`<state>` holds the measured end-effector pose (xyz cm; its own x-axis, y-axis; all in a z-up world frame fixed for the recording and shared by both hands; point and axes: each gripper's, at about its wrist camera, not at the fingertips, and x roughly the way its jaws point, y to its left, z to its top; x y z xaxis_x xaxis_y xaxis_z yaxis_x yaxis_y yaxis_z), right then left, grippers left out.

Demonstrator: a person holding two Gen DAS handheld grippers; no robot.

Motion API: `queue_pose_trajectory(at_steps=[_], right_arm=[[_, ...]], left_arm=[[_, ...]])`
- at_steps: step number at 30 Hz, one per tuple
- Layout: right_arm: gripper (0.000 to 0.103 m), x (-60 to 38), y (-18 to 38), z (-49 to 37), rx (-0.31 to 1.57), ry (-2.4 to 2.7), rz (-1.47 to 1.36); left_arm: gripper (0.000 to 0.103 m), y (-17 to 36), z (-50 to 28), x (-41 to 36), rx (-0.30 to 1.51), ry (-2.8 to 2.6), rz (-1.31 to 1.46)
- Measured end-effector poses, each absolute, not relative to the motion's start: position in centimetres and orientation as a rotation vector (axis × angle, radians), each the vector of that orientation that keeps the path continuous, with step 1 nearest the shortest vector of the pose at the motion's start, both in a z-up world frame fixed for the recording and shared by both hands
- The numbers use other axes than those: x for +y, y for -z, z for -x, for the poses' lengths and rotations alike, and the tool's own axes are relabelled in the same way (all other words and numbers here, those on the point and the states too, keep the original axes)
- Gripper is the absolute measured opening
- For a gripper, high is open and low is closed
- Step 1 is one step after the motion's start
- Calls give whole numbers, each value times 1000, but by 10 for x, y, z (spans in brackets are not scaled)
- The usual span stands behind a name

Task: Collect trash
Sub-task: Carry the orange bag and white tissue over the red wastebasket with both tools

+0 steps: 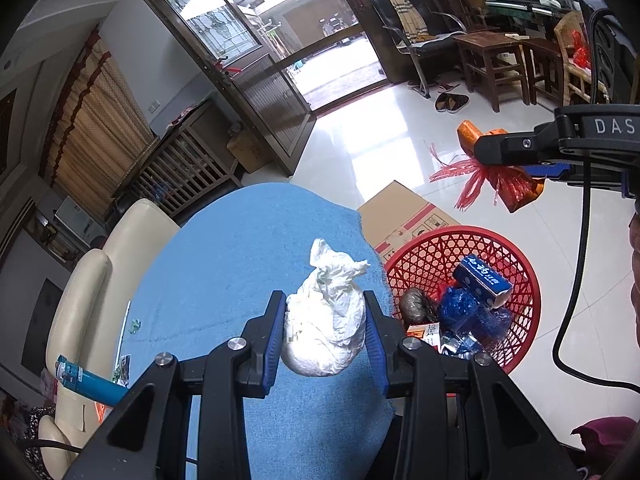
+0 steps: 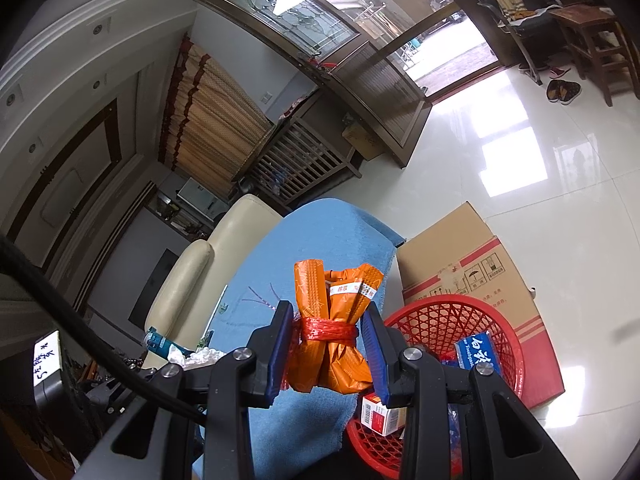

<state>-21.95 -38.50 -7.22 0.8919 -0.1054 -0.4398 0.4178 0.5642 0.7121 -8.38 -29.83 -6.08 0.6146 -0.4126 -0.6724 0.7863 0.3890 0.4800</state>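
The left gripper squeezes a tied white plastic bag; the right gripper squeezes an orange bundle tied with red string; a round red plastic basket sits near.

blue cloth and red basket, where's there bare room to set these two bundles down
The blue cloth is mostly bare ahead of the white bundle in the left gripper. The red basket is crowded near its front with boxes and blue wrappers; its far side shows bare mesh. The right gripper holds the orange bundle.
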Motion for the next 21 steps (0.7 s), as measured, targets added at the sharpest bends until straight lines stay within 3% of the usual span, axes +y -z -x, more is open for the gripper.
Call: queue_pose_trajectory(at_steps=[21], right_arm=[[38, -393, 85, 220, 383, 324, -965]], left_arm=[[40, 78, 80, -313, 511, 797, -912]])
